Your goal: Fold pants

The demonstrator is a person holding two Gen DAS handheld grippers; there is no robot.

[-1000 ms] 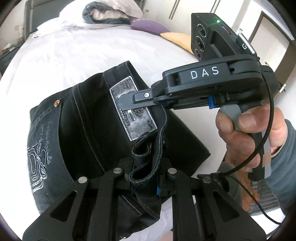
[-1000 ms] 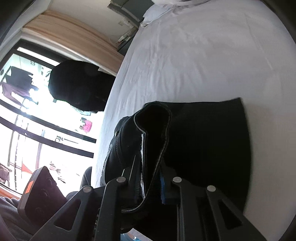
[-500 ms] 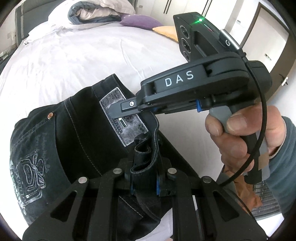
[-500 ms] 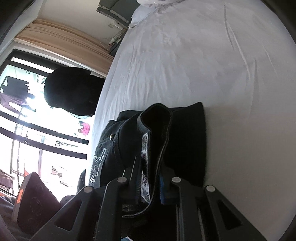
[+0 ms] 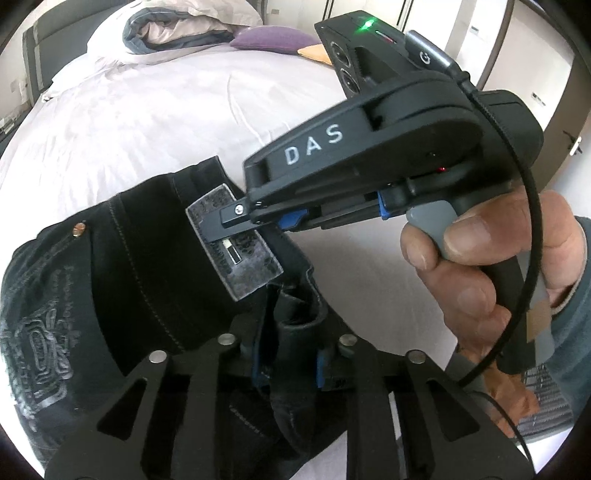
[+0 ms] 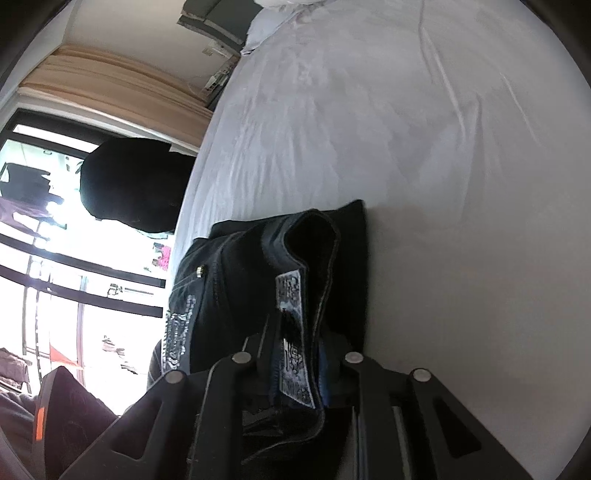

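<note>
A: Pinching the waistband, both of them. Left hand-held gripper (image 5: 286,356) has its jaws pressed onto a bunched fold of the black jeans (image 5: 140,280) at 6 o'clock in the left wrist view.

B: And the right one?

A: Right hand-held gripper (image 6: 295,363) is clamped on the waistband too, right over the grey waistband patch (image 6: 293,332), at 6 o'clock in its own view. In the left wrist view that same unit comes in from 3 o'clock, "DAS" printed on its body, tip sitting on the patch.

B: Who holds it?

A: Right hand (image 5: 491,280), fingers wrapped round the grey trigger and black handle, at 3 to 4 o'clock. A black cable (image 5: 532,206) loops past the hand.

B: Where are the jeans?

A: On the white bed (image 5: 147,122), near its lower edge, folded into a compact bundle. Waistband lifted between the two grippers, rest lying on the sheet. Back pocket embroidery (image 5: 37,339) at 8 o'clock, copper rivet (image 5: 78,229) at 9 to 10 o'clock.

B: Background?

A: Rolled duvet (image 5: 177,26) at 12 o'clock, purple pillow (image 5: 273,38) and an orange one just beside it at 12 to 1 o'clock. Right wrist view shows a bright window (image 6: 48,266) at 9 o'clock with a dark rounded shape in front; can't tell what it is.
</note>
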